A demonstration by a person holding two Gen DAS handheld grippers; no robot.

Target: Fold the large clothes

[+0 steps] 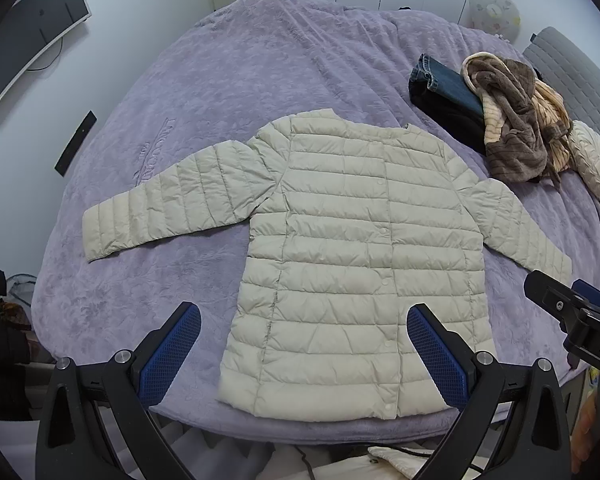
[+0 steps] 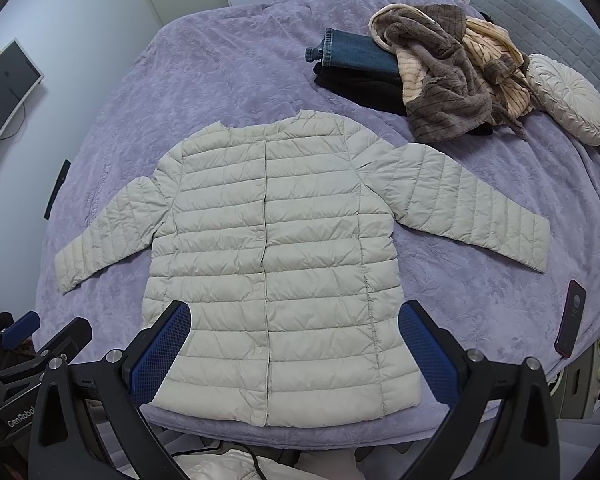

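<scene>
A pale cream puffy jacket with stitched stripes (image 1: 356,264) lies flat on a bed with a soft purple blanket (image 1: 228,80). Its snaps are shut and both sleeves stick out to the sides. The bottom edge is nearest the tools, at the near edge of the bed, and the neck is far away. So the jacket's long way runs straight ahead from each tool.

The left tool (image 1: 304,356) is wide open and holds nothing. Its blue pads hang above the bottom edge, over the jacket's left half. The right tool (image 2: 296,356) is wide open too, and empty. It hangs over the bottom edge a bit more to the right. Each tool is closer to the sleeve on its own side, so I think each would take its own sleeve for the first fold.

The left view shows the whole left sleeve (image 1: 164,212), but the right tool hides the end of the other one. The right view shows the whole right sleeve (image 2: 464,204). It also shows a dark flat phone (image 2: 571,318) on the blanket to the right, which the left view misses.

Far ahead and to the right sits a pile of folded blue jeans and brown fuzzy clothes (image 2: 432,68), beside a round cream cushion (image 2: 566,98).
</scene>
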